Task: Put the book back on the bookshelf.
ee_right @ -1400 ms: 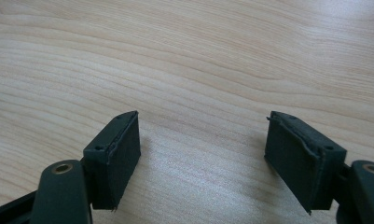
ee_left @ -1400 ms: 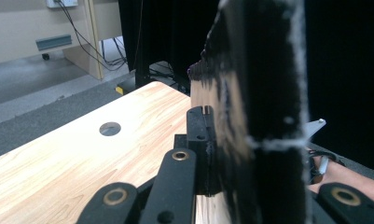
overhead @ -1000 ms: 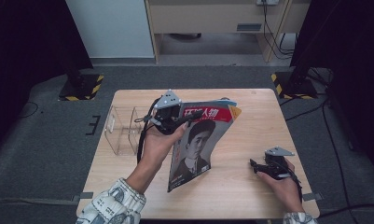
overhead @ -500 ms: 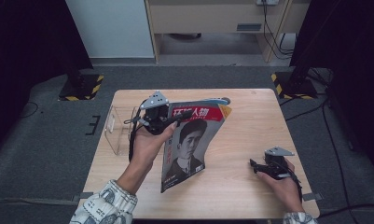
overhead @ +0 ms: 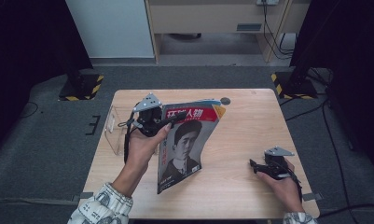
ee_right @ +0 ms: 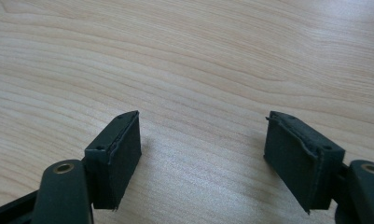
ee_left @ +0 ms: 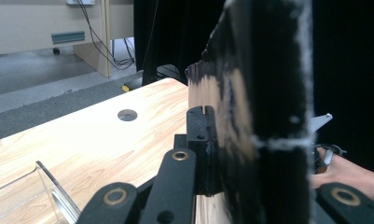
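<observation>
Looking down in the high view, the left gripper (overhead: 171, 118) is clamped on the upper left edge of a magazine (overhead: 187, 142), which it holds raised and tilted above the wooden table (overhead: 240, 140); the lower corner of the magazine is near the table's front part, but I cannot tell if it touches the wood. The cover shows a portrait under a red title band. Just to the left of the left hand (overhead: 142, 144) stands a clear plastic holder (overhead: 114, 130) near the left edge of the table. The right gripper (overhead: 253, 166) rests low on the table at the right front side, well apart from the magazine, with its jaws spread and nothing between them. In the left gripper view, the jaws are closed on the magazine (ee_left: 264, 116), which stands as a dark, blurred sheet very close to the camera; behind it there is the table (ee_left: 91, 140) with a small round hole (ee_left: 127, 115), and a corner of the clear plastic holder (ee_left: 31, 196) at the lower left. In the right gripper view, the two black jaws of the right gripper (ee_right: 201, 158) stand wide apart over bare wood of the table (ee_right: 189, 60), gripping nothing
</observation>
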`<state>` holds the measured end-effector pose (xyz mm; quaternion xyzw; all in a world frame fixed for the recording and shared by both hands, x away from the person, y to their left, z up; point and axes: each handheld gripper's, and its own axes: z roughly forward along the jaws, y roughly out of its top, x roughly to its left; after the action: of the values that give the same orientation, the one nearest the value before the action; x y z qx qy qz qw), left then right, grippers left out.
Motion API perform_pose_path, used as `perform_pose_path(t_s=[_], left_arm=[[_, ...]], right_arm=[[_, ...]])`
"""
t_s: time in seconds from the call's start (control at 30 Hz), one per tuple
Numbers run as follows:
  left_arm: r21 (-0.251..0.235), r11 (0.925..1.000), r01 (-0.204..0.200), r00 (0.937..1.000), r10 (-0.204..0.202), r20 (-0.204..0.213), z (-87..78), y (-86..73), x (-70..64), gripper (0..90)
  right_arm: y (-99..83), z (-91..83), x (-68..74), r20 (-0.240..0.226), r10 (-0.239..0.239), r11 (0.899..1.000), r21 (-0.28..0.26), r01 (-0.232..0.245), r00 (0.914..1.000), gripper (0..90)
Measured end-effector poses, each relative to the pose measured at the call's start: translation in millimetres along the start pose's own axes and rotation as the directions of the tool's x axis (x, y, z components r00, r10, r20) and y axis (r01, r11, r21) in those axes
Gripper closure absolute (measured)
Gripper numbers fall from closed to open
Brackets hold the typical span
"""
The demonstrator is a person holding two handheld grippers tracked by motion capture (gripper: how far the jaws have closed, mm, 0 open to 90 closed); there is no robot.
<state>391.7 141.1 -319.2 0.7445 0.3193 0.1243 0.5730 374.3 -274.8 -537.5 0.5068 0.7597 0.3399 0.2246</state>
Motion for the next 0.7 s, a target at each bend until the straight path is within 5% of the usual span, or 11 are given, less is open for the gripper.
perform_pose_path(t_s=[0.37,0.7], left_arm=[[-0.017,0.9998,0.008,1.0000,-0.008,0.002,-14.2,-0.2,6.0,86.6],[-0.042,0.9990,0.017,0.9995,-0.018,-0.024,-48.9,-7.9,16.7,86.6]], right_arm=[[0.0,0.0,0.1,0.002,-0.001,1.000,-0.002,0.001,1.0000,27.3],[0.0,0.1,0.1,0.001,0.000,1.000,-0.002,0.000,1.0000,27.3]])
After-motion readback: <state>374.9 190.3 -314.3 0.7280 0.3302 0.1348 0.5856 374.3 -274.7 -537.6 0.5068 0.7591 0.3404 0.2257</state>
